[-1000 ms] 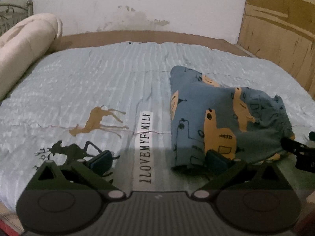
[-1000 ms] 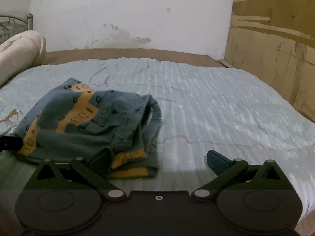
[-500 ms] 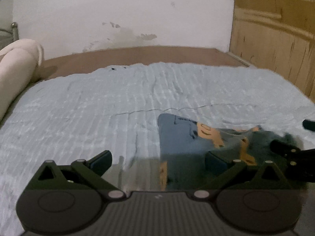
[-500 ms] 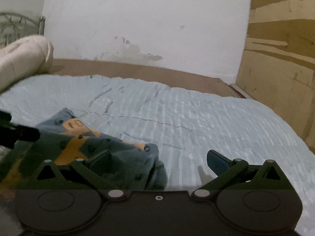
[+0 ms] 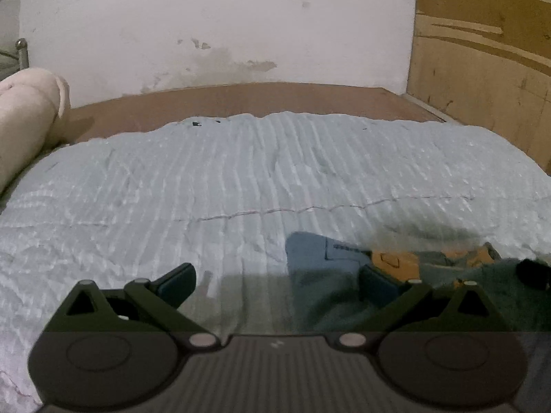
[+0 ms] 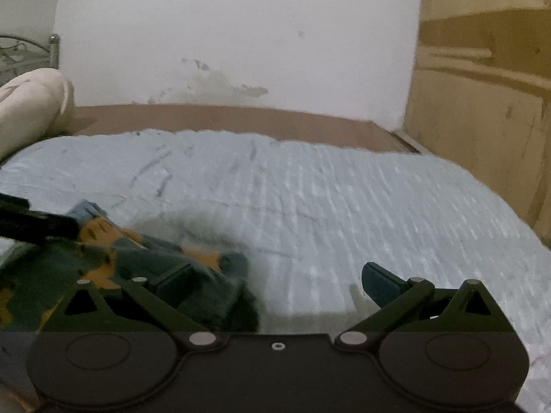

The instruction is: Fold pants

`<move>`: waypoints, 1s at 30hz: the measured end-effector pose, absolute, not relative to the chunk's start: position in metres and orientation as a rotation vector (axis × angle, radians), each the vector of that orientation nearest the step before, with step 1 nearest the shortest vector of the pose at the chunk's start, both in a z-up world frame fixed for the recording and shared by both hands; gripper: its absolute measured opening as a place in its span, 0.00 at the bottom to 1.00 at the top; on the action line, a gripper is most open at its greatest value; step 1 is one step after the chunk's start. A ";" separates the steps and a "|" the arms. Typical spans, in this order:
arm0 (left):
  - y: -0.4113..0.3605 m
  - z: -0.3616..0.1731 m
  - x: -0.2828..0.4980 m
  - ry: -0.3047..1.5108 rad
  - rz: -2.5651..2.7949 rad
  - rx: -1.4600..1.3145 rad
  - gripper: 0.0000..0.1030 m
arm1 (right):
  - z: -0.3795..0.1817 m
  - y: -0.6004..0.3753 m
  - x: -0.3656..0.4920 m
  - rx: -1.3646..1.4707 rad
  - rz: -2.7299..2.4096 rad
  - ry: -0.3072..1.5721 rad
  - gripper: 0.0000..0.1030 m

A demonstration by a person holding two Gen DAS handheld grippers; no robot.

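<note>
Left tongs (image 5: 275,284) were wide open and held nothing, low over the bed (image 5: 241,179). Their right finger (image 5: 378,284) sat at the near left edge of the pants (image 5: 330,275), a blue and orange heap. Right tongs (image 6: 277,282) were wide open too, their left finger (image 6: 172,280) over the heap's right end. For a neat fold, each pair should probably pinch one corner, lift together, and lay the cloth flat without bunching.
</note>
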State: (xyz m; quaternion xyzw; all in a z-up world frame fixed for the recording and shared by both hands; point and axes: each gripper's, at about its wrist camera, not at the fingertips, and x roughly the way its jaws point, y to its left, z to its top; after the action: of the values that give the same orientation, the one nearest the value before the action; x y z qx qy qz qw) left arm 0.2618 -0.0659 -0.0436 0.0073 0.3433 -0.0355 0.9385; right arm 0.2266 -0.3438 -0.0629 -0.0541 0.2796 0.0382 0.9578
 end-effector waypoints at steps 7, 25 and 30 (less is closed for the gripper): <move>-0.065 -0.053 0.276 0.781 -0.041 0.019 1.00 | -0.073 -0.341 0.243 -0.123 0.046 0.661 0.99; -0.063 -0.027 0.193 0.723 -0.090 0.061 1.00 | -0.066 -0.330 0.162 -0.085 0.091 0.677 0.99; -0.063 -0.039 0.158 0.729 -0.123 0.079 1.00 | -0.065 -0.333 0.129 -0.020 0.041 0.699 0.99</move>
State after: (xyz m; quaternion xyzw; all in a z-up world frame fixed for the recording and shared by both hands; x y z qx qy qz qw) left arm 0.1582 -0.0629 -0.0392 0.0385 0.3560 -0.0602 0.9318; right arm 0.1291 -0.3331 -0.0654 -0.0100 0.3424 0.0203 0.9393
